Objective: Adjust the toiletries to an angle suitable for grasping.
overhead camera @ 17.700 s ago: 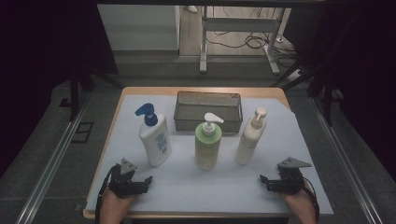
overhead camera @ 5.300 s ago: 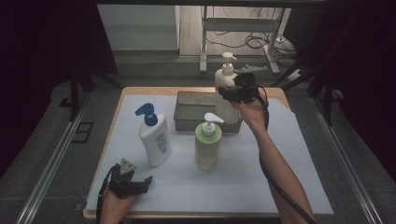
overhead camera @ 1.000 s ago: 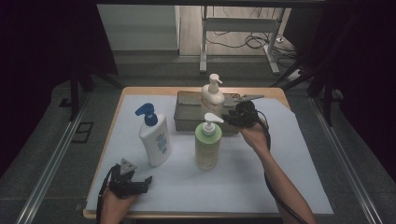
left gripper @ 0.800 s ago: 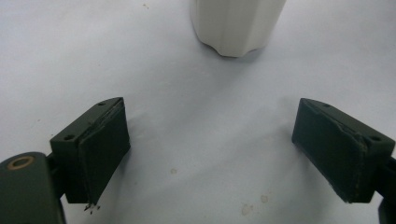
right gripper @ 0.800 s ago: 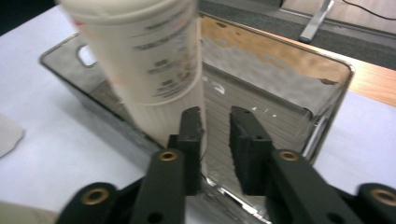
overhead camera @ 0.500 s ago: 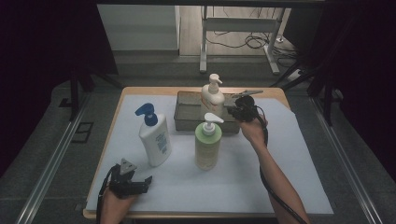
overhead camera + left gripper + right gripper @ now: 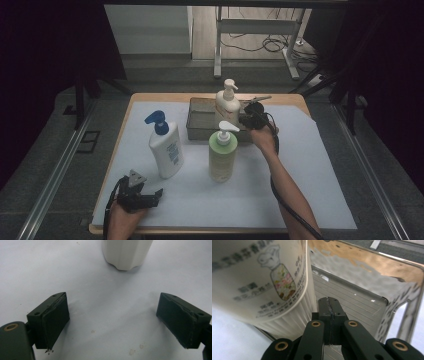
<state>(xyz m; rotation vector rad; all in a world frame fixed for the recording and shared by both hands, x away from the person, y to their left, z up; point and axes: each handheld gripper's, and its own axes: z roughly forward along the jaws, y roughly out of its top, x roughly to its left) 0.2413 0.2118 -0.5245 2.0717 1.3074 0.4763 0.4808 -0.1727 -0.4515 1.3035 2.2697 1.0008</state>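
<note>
Right gripper [image 7: 248, 120] beside cream bottle [image 7: 227, 102] in tray [image 7: 200, 131], fingers [image 7: 329, 308] pressed together, empty; left gripper [image 7: 150, 196] on surface [image 7: 310, 165], fingers [image 7: 53, 317] spread.

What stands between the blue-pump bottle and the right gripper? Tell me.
In the high view, the green pump bottle stands on the white sheet between the blue-pump bottle and the right gripper, slightly nearer the person.

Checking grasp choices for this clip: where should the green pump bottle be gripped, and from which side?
Grip the green pump bottle on its upright body, below the pump, coming level from its right, where the table is bare. The body has flat, tall sides; the pump head is narrow.
</note>
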